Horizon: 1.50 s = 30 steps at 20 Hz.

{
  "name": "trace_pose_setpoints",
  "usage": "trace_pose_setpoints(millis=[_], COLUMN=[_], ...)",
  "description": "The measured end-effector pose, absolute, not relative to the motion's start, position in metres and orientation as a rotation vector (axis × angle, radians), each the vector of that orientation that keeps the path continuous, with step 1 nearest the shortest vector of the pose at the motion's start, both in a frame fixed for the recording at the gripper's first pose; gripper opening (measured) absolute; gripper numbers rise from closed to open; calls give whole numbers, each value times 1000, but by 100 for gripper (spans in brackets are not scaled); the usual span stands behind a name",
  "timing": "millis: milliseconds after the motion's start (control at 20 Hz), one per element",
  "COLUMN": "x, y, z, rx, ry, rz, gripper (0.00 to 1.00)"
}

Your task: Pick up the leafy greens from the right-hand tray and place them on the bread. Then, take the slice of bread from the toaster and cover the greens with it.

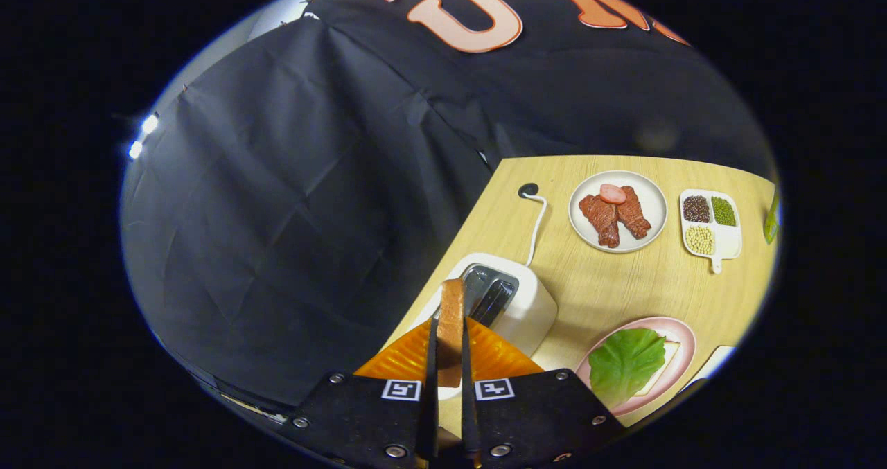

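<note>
My gripper [449,348] is shut on a slice of bread [451,316], held on edge between the two fingers, lifted above the white toaster [516,306]. The toaster's slots [488,292] lie just beyond the slice and look dark. To the right of the fingers a pink plate [682,348] holds a bread slice [665,368] with the green leaf [624,365] spread on top of it.
Farther off on the wooden table [610,282] are a white plate of meat slices [617,211] and a divided dish of beans [710,223]. The toaster's cord [537,223] runs to a hole in the table. A white tray corner [714,365] lies beside the pink plate.
</note>
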<state>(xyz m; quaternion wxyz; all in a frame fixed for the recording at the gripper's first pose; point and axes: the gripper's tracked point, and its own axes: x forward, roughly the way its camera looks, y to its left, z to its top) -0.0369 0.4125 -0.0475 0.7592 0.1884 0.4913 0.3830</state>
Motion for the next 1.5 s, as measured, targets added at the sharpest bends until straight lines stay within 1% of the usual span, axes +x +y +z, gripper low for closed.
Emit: trace_pose_setpoints(millis=[150, 400, 1050, 1500], x=[-36, -37, -44, -47], y=[388, 353, 285, 255], z=[-40, -51, -124, -177], rx=[445, 492, 595, 617], ry=[1012, 1010, 1070, 1111], rz=[832, 798, 721, 664], gripper=[14, 14, 14, 14])
